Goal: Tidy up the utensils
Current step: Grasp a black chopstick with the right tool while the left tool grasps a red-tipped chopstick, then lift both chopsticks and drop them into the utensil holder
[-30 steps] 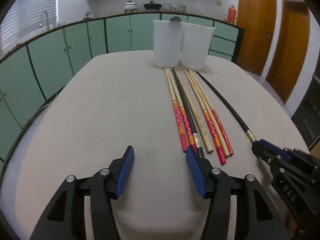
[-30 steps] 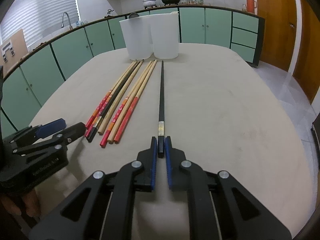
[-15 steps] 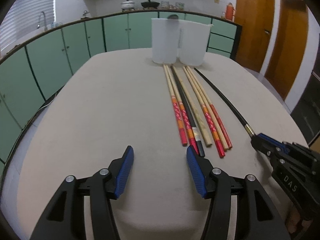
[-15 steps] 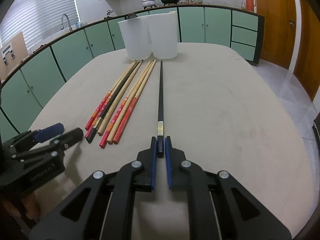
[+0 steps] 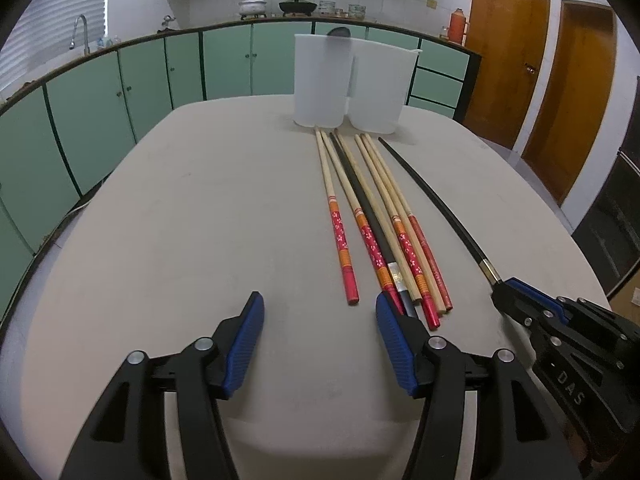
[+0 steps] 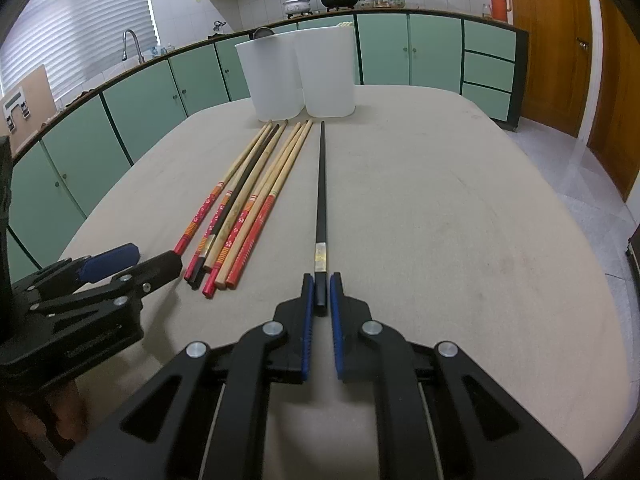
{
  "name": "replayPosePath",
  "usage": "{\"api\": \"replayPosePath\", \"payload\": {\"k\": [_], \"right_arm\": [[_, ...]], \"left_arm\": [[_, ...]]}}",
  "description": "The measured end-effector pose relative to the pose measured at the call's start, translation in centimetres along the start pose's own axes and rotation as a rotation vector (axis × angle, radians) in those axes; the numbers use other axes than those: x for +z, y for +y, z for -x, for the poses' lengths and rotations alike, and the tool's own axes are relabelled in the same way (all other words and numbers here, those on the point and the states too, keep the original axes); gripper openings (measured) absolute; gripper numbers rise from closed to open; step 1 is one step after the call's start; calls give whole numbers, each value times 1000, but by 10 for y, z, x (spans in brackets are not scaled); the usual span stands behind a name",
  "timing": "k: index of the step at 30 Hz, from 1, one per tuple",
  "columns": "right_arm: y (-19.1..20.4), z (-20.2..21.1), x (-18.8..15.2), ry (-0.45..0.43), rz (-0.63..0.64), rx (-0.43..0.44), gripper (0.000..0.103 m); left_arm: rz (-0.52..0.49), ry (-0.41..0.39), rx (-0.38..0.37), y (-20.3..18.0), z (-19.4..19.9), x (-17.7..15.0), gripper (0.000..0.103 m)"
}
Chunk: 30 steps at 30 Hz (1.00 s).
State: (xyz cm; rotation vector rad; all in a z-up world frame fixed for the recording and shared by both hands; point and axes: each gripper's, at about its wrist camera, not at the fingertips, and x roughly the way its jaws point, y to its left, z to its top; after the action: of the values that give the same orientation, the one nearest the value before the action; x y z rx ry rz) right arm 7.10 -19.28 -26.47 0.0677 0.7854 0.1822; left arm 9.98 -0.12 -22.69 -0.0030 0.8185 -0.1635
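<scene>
Several chopsticks lie side by side on the beige table: wooden ones with red ends [image 5: 404,236] [image 6: 256,216] and a black one among them [image 5: 366,204]. A separate black chopstick [image 6: 321,200] [image 5: 436,204] lies to their right, its near end between the pads of my right gripper [image 6: 320,286], which is shut on it at table level. My left gripper [image 5: 318,308] is open and empty, low over the table just in front of the red ends. Two white tubs [image 5: 320,80] [image 6: 326,72] stand side by side at the far end of the chopsticks.
The table [image 5: 200,220] has rounded edges, with floor to the right [image 6: 600,184]. Green cabinets and a counter with pots run behind. Wooden doors [image 5: 504,52] stand at the far right. My right gripper body shows in the left wrist view [image 5: 568,340].
The left gripper has risen and tilted slightly, so the chopsticks sit a little lower in its view. The right gripper stays shut on the black chopstick, nearly still.
</scene>
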Motion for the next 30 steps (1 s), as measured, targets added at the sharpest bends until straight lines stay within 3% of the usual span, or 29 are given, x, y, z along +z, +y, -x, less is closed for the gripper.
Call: {"api": "replayPosePath", "payload": {"k": [4, 10, 16, 22, 30], "right_arm": [[1, -1, 0, 0, -1, -1, 9], [1, -2, 1, 6, -5, -3, 9], [-1, -2, 4, 21, 1, 17, 6], [-9, 13, 12, 8, -3, 40, 6], [-15, 43, 39, -68, 15, 59, 6]], "left_arm": [[-3, -1, 13, -3, -3, 2, 40], [-5, -6, 4, -4, -4, 3, 6], [-1, -15, -9, -4, 1, 5, 6], [-58, -102, 14, -6, 31, 16, 6], [-43, -242, 3, 0, 77, 52, 6]]}}
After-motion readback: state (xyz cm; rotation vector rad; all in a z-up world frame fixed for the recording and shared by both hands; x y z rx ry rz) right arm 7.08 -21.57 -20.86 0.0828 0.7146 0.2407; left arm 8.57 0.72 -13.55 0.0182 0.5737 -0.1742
